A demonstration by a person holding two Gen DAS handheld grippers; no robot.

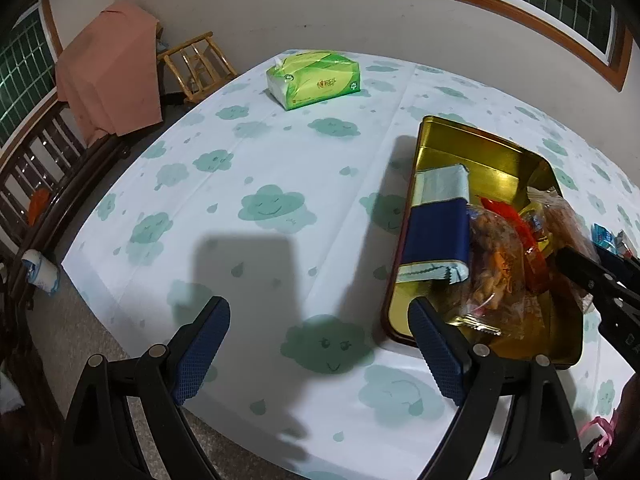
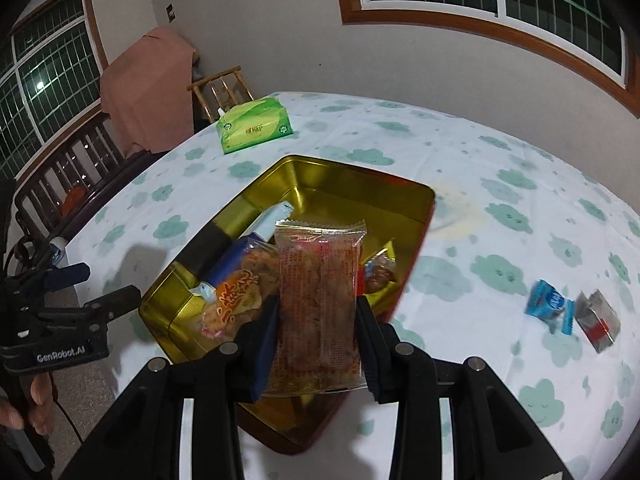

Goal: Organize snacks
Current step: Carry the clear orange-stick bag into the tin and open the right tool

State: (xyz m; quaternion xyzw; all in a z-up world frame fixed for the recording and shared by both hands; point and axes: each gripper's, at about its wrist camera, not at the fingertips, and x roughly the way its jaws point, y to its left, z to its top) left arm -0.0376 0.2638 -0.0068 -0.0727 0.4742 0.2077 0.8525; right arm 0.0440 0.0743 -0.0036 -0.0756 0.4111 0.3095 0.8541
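While right fingers (image 2: 316, 320) clasp clear packet (image 2: 318, 300), left fingers (image 1: 316, 344) spread beside gold tin (image 2: 360, 188).

Black left gripper (image 1: 320, 344), blue textured fingers (image 1: 202, 350), silver screws.

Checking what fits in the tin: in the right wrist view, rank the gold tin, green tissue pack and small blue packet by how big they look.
1. Gold tin
2. Green tissue pack
3. Blue packet
The tissue pack lies farthest away, so its true size may be understated.
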